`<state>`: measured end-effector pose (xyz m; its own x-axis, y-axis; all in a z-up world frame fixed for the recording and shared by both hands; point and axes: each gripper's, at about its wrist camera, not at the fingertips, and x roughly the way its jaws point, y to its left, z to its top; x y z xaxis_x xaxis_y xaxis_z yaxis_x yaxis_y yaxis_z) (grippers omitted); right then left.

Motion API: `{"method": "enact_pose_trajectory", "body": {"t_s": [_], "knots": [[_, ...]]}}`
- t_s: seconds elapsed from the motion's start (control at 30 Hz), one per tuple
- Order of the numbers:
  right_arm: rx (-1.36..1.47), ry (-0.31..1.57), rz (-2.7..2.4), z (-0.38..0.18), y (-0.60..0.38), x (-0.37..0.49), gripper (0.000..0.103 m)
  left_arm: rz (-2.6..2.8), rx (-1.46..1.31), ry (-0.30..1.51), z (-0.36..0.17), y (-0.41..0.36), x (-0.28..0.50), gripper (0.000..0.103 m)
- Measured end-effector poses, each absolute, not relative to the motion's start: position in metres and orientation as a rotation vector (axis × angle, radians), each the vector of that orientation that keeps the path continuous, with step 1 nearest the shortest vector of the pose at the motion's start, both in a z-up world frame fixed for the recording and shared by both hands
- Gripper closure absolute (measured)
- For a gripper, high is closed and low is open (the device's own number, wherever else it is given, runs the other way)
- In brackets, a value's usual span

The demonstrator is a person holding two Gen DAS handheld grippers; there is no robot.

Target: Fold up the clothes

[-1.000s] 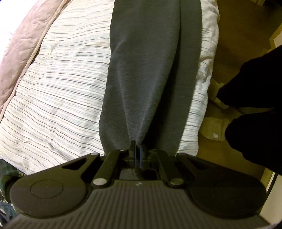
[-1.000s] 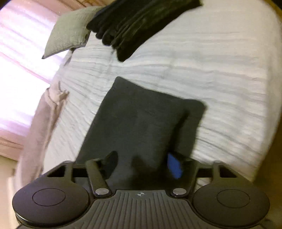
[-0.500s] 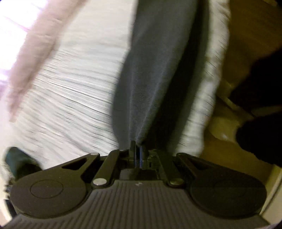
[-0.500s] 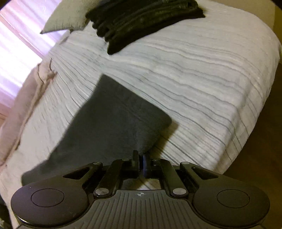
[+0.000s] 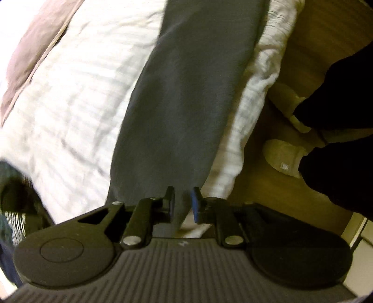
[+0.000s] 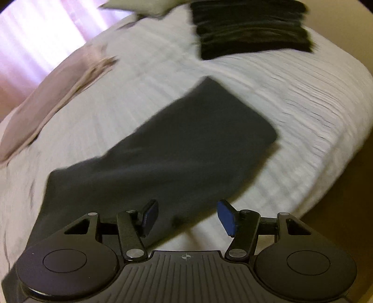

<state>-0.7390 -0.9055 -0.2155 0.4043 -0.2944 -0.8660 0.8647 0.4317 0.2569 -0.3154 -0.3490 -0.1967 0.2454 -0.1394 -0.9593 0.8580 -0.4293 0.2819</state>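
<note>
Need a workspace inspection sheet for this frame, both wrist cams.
Surface: striped white bedspread, blurred.
Job's things: dark grey garment lying flat on the bed; black folded stack at the far end.
Clutter: pink blanket; grey pillow.
Grippers: left claw open, garment edge between its fingers; right claw open over the garment.
Cables: nothing seen.
Surroundings: wooden floor; person's pale shoes.
</note>
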Motion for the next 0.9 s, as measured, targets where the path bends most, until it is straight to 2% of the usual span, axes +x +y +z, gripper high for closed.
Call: {"method": "enact_pose_trajectory", "body": {"t_s": [0.07,0.17,0.27,0.37,0.53,0.7,0.8,0.87,0.9], "knots": [[0.754,0.868,-0.776,-0.212,-0.892,-0.715,0.043,-1.296,1.490,0.748,-0.184,-0.342,-0.303,0.088],[0.674,0.900,-0.655,-0.205,-0.865,-0.674,0.043,-1.212,1.308,0.807,-0.168,-0.333,-0.277,0.077],[0.574,0.927,-0.517,-0.201,-0.826,-0.626,0.042,-1.162,1.192,0.832,-0.165,-0.327,-0.248,0.075],[0.492,0.925,-0.443,-0.198,-0.781,-0.586,0.022,-1.184,1.103,0.846,-0.172,-0.327,-0.216,0.073],[0.471,0.966,-0.379,-0.207,-0.704,-0.537,0.022,-1.396,1.031,0.860,-0.202,-0.349,-0.166,0.066],[0.464,1.034,-0.332,-0.216,-0.634,-0.492,0.022,-1.642,1.000,0.963,-0.241,-0.366,-0.141,0.066],[0.450,1.063,-0.306,-0.216,-0.612,-0.479,0.022,-1.739,0.992,0.991,-0.251,-0.368,-0.140,0.060],[0.428,1.073,-0.300,-0.214,-0.603,-0.474,0.022,-1.773,0.994,1.000,-0.253,-0.364,-0.142,0.067],[0.418,1.078,-0.297,-0.213,-0.599,-0.472,0.022,-1.789,0.994,1.005,-0.254,-0.363,-0.143,0.085]]}}
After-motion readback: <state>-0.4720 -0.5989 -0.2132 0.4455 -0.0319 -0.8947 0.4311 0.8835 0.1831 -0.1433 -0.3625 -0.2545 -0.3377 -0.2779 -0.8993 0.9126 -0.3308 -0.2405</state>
